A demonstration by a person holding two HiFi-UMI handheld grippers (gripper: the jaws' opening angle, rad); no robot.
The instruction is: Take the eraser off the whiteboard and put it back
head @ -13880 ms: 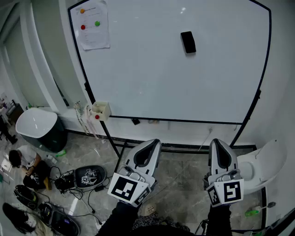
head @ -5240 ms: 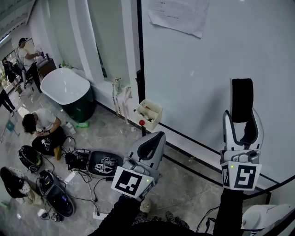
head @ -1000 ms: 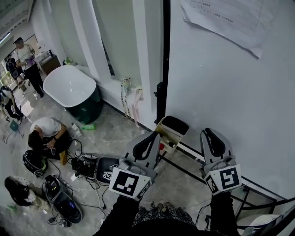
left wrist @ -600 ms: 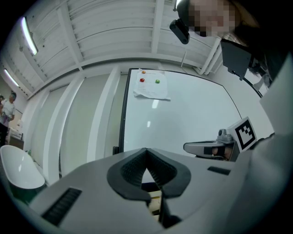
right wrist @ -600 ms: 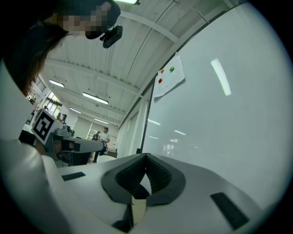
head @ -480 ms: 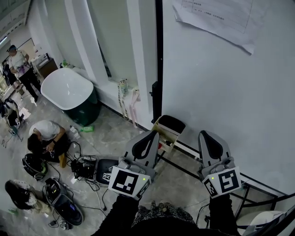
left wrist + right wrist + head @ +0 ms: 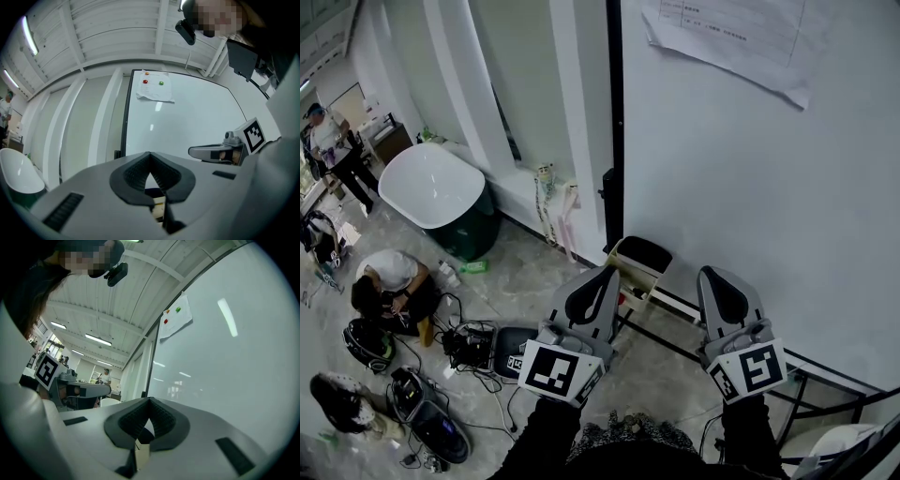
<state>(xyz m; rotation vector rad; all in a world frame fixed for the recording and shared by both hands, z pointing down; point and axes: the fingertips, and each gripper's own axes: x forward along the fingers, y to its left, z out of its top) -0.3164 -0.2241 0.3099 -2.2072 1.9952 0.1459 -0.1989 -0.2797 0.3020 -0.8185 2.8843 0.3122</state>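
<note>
Closed and empty, the left gripper (image 7: 605,275) and right gripper (image 7: 716,275) hover side by side near the whiteboard's (image 7: 741,178) lower left corner, where the black eraser (image 7: 645,251) lies atop a small tray (image 7: 630,267) just beyond them.

Whiteboard (image 7: 750,187): white, black frame (image 7: 614,112).
Paper (image 7: 741,42): white; magnets (image 7: 145,81) red, orange, green.
Left gripper (image 7: 604,274), right gripper (image 7: 713,275): grey, black pads (image 7: 140,173); cubes (image 7: 551,373) with black-and-white square markers.
Tub (image 7: 431,192): white inside, dark green outside.
Tray (image 7: 630,265): cream.
Eraser (image 7: 645,251): black.
Floor (image 7: 516,281): grey, marbled.
</note>
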